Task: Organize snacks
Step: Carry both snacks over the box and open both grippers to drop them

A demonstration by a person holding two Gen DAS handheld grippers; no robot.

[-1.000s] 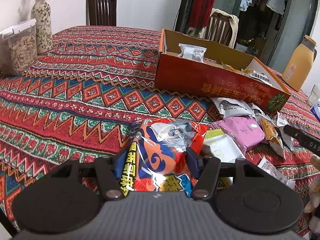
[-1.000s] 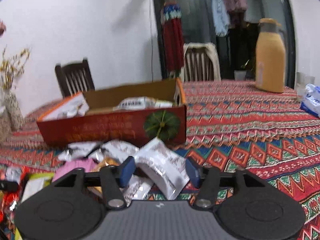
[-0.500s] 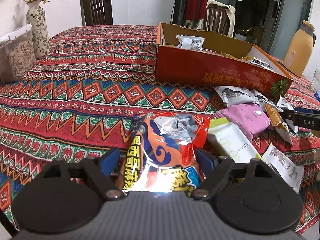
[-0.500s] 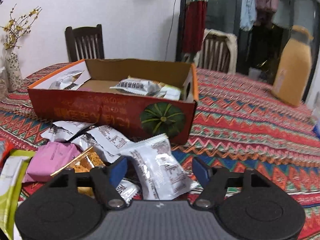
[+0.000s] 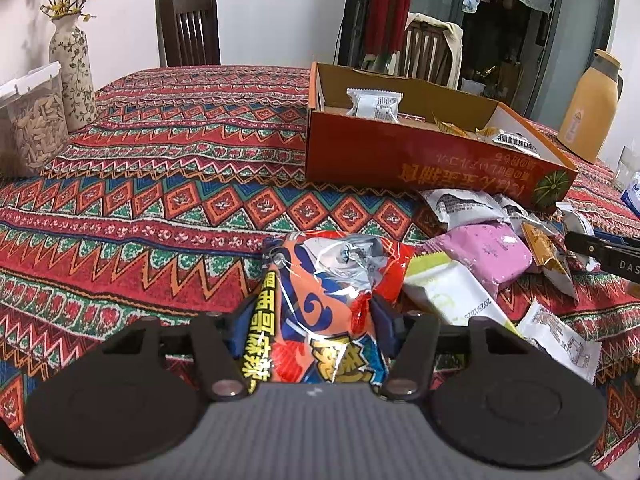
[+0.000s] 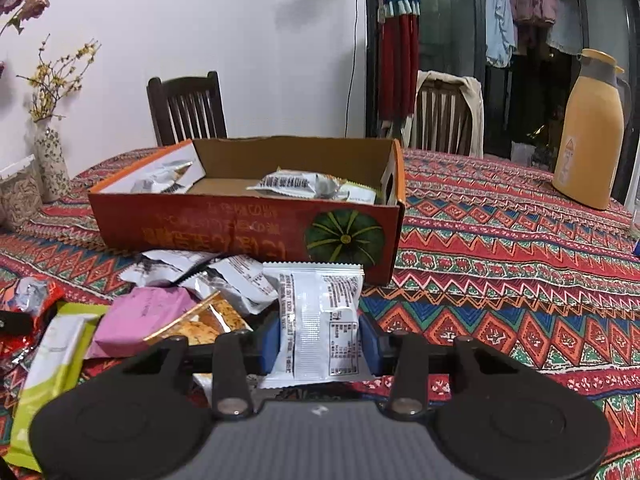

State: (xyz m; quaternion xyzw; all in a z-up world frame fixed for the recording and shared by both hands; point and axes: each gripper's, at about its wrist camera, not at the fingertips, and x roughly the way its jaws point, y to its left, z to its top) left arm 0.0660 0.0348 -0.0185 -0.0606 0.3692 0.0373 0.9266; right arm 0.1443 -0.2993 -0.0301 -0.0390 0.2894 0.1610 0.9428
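Left wrist view shows my left gripper (image 5: 314, 320) clamped on the red-and-blue snack bag (image 5: 324, 300), low over the tablecloth (image 5: 160, 200). My right gripper (image 6: 320, 338) is closed on a white snack packet (image 6: 320, 320) in front of the orange cardboard box (image 6: 240, 228). A few packets already lie inside the box; I judge most work remains, since the pink packet (image 6: 140, 316), green-white packet (image 6: 52, 360) and others are scattered outside.
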